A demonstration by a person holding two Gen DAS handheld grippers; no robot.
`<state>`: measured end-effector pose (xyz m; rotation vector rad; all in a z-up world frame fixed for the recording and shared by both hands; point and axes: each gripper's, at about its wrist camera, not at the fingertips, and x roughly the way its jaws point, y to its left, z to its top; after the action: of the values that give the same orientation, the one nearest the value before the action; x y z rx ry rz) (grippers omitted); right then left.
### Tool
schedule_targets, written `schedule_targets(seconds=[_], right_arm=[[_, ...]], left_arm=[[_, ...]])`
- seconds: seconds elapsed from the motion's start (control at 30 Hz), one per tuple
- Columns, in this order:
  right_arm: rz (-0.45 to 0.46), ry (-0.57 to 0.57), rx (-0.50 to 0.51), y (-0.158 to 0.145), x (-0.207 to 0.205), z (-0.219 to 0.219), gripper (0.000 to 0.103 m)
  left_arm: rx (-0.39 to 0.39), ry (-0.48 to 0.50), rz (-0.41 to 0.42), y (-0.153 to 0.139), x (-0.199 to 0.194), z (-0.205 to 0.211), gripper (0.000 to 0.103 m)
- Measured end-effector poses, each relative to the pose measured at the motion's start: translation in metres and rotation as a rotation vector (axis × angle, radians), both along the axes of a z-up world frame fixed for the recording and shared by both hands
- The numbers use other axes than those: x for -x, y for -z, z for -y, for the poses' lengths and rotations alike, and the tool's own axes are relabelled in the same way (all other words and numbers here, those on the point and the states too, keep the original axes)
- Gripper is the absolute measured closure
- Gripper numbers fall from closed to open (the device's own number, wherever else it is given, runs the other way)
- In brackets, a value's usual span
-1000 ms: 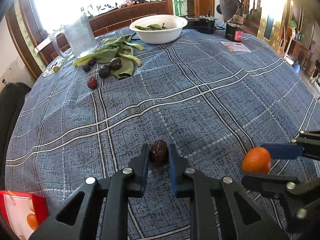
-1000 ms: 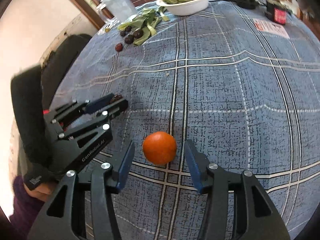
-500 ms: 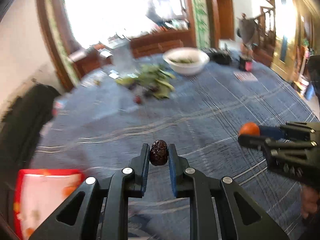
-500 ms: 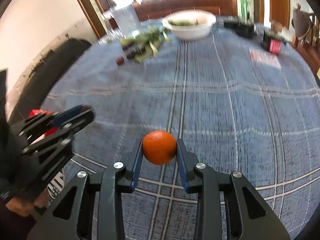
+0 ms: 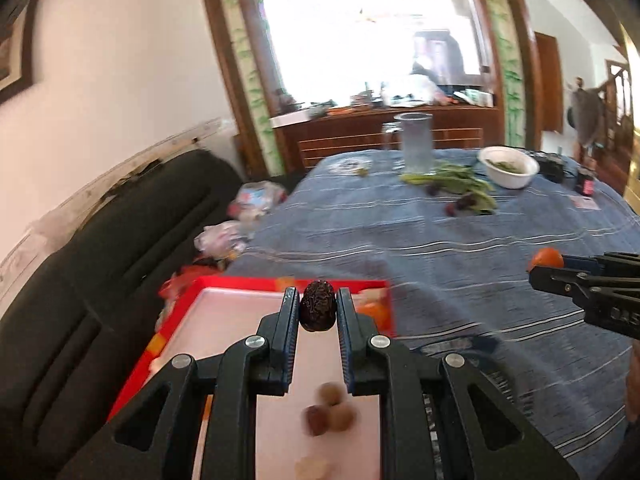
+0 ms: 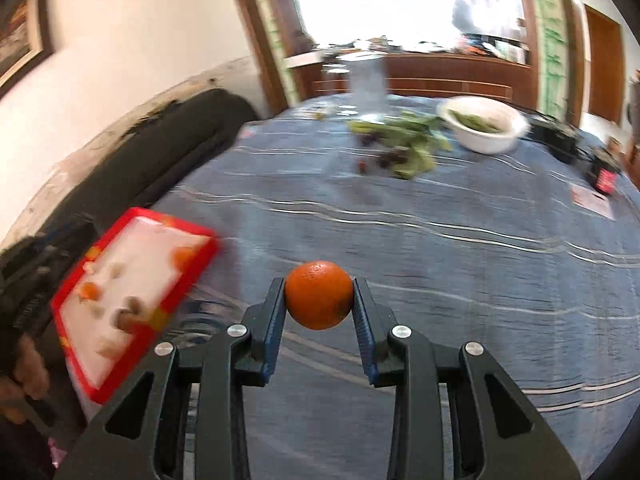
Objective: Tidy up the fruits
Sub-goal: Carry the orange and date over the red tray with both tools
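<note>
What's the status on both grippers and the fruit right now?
Left gripper shut on the wrinkled dark fruit, over the red tray. Right gripper shut on the orange, above the tablecloth. Nothing blocking.

A white bowl [image 5: 508,167] of greens is sitting at two o'clock on the blue plaid tablecloth [image 5: 400,236], a clear pitcher [image 5: 415,143] standing at twelve.

Blue-clothed table [image 6: 400,248]: bowl [image 6: 480,128], greens [image 6: 404,140].
</note>
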<state>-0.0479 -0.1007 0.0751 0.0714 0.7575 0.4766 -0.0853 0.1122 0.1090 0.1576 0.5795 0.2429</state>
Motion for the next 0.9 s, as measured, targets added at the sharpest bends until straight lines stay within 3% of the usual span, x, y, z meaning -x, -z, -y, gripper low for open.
schedule_targets(seconds=[0.2,0.47,0.9], right_arm=[[0.046,-0.142,-0.041,-0.019,0.028,-0.09,0.068],[0.03,-0.254,0.0,0.001,0.058,-0.174,0.068],[0.017,-0.233,0.049,0.025,0.067,-0.204,0.068]], left_arm=[[0.014,-0.062,0.008,0.009,0.014,-0.036,0.086],[0.042,-0.134,-0.02,0.028,0.024,-0.077,0.086],[0.057,-0.149,-0.065,0.049,0.027,-0.096,0.086]])
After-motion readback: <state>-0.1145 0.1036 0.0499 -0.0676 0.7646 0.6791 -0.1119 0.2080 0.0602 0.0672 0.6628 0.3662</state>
